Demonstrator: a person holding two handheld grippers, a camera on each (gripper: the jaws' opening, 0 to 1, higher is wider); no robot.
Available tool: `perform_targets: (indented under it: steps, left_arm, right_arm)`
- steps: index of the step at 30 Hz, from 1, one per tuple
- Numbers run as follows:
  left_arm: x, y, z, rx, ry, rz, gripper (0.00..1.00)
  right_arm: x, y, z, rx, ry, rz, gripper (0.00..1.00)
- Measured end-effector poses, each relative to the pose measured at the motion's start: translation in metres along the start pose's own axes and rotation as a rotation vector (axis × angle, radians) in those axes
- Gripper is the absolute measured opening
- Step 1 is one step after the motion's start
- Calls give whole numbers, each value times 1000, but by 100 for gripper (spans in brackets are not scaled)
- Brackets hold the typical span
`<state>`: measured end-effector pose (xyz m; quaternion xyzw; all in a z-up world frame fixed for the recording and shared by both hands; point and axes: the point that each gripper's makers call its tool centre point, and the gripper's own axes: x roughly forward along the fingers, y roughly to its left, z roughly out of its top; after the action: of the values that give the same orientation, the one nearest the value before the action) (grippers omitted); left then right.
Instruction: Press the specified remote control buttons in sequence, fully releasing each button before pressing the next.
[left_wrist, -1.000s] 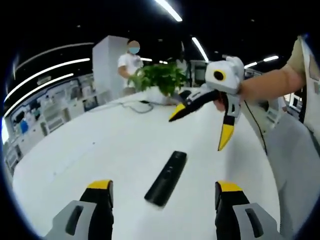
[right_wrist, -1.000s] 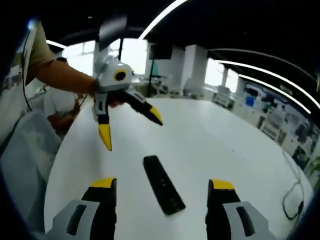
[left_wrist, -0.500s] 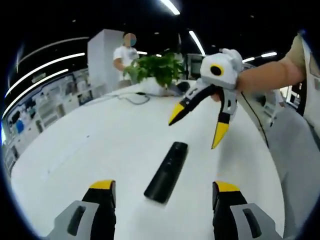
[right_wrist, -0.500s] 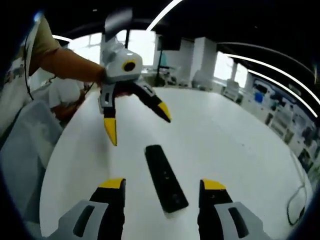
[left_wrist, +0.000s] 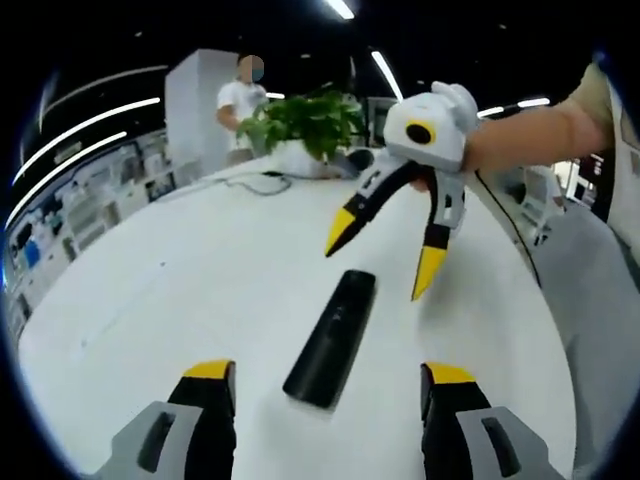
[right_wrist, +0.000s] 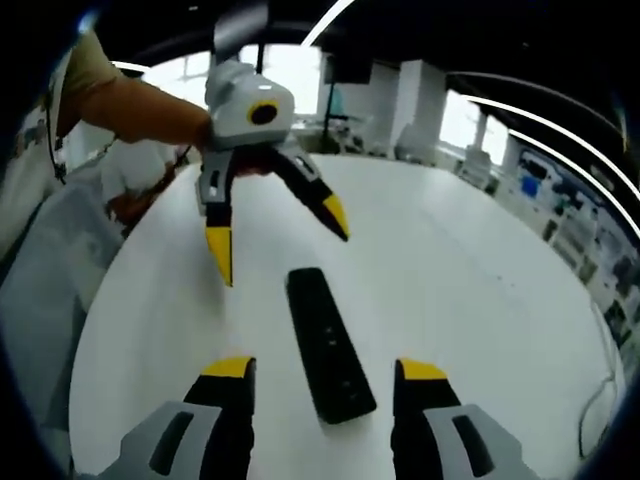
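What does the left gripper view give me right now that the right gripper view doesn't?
Left gripper view alone: a potted plant, a cable on the table, and a person standing behind them. Right gripper view alone: bright windows and the remote's button face. Both share the white table, the black remote lying flat between the view's own open jaws, and the opposite gripper hovering open above it: right gripper, left gripper.

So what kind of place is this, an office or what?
Probably an open-plan office or showroom: a large white table with a potted plant, long ceiling light strips, and shelved displays along the walls.
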<state>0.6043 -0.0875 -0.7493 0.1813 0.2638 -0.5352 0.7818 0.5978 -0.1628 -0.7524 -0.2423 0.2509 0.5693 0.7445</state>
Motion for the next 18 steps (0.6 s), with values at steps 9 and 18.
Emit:
perform_targets:
  steps: [9,18]
  left_arm:
    - [13,-5,-2,7,31,-36,75]
    - [20,-11,-3,12,57,-67,73]
  right_arm:
    - [10,1,-8,22,28,26,52]
    - [16,1,-12,44,40,46,50]
